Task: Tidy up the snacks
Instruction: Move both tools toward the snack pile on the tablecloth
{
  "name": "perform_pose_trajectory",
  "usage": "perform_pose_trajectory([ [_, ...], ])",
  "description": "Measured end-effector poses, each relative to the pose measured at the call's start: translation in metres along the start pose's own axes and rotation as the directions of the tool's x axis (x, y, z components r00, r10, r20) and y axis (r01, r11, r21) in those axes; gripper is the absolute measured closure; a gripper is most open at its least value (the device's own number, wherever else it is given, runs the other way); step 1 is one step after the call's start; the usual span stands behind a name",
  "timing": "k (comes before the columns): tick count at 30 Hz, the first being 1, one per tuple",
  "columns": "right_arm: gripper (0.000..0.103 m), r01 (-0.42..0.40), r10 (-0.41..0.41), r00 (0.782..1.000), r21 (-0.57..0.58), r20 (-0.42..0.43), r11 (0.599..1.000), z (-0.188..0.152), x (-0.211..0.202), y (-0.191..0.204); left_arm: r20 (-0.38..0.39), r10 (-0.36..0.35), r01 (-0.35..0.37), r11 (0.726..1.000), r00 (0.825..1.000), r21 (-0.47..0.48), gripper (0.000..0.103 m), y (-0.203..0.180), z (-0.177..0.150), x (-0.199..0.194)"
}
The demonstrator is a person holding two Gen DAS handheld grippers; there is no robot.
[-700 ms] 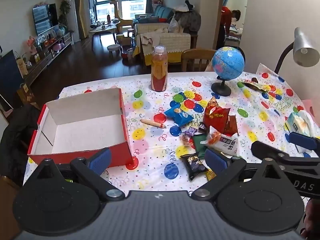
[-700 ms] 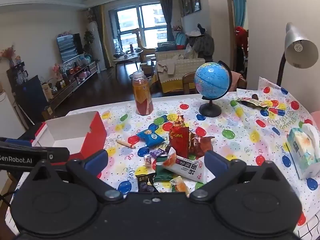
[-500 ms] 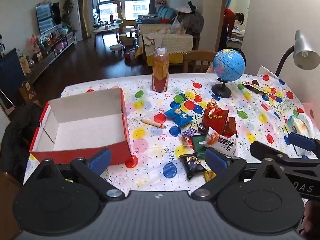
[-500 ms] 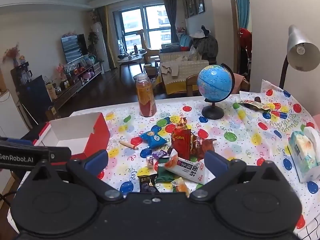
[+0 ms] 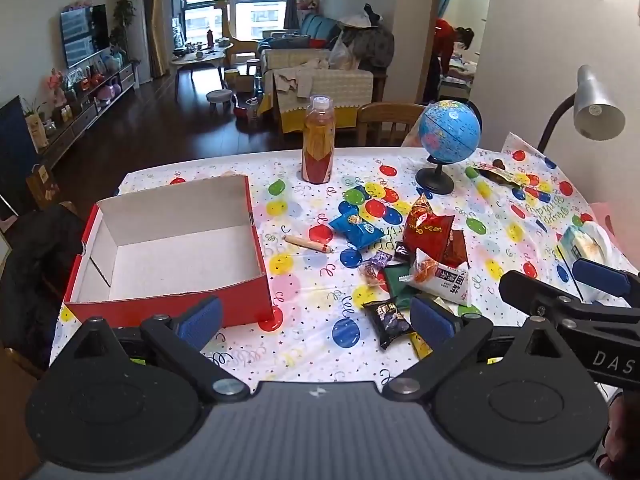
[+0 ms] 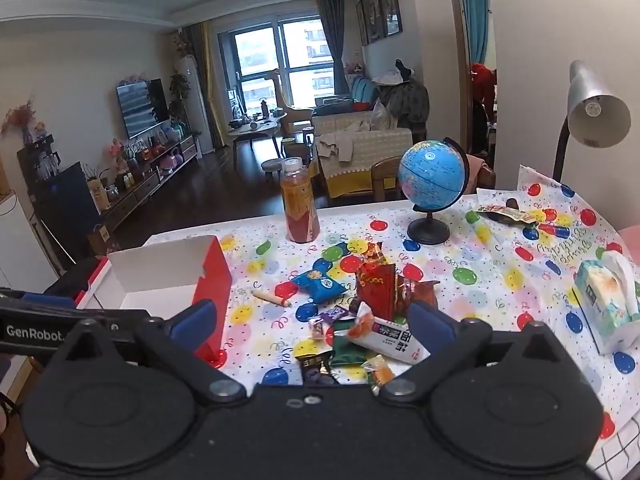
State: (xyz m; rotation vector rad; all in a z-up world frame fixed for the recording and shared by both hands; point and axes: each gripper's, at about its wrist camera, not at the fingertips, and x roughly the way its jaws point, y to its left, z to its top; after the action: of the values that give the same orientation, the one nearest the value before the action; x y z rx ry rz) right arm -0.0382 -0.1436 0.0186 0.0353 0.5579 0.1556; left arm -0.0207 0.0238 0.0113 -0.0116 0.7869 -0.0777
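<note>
A pile of snack packets lies mid-table: a red bag [image 5: 428,226] [image 6: 376,284], a blue bag [image 5: 356,231] [image 6: 319,283], a white packet [image 5: 442,276] [image 6: 390,336], a dark packet [image 5: 387,317] and small candies. An empty red box with a white inside [image 5: 172,248] [image 6: 212,280] sits at the left. My left gripper [image 5: 316,316] hovers open above the table's near edge, nothing between its blue pads. My right gripper [image 6: 312,322] is open too, held above the near side of the pile, and shows at the right of the left wrist view [image 5: 560,292].
A juice bottle [image 5: 318,146] and a globe [image 5: 448,136] stand at the back of the table. A tissue pack [image 6: 608,300] lies at the right, a desk lamp [image 6: 592,112] beyond it. A thin stick [image 5: 307,243] lies beside the box. A person in red stands in the far doorway.
Both views have lifted slightly, so the table sits a little lower and farther in the frames. Nothing on the table has moved and both grippers stay open.
</note>
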Motion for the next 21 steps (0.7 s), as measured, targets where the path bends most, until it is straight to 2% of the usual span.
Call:
perform_pose_trajectory([
  [9,0.001,0.030,-0.029,0.999,0.040,-0.019,0.999,-0.005,-0.006,0.016,-0.014,-0.032,0.032,0.999,0.999,0.024,0.002,0.016,-0.004,-0.008],
  [21,0.001,0.068,-0.066,0.997,0.063,-0.035,0.996,-0.013,-0.009,0.018,-0.038,-0.052,0.054,0.998,0.998,0.039,0.002,0.014,-0.007,-0.006],
])
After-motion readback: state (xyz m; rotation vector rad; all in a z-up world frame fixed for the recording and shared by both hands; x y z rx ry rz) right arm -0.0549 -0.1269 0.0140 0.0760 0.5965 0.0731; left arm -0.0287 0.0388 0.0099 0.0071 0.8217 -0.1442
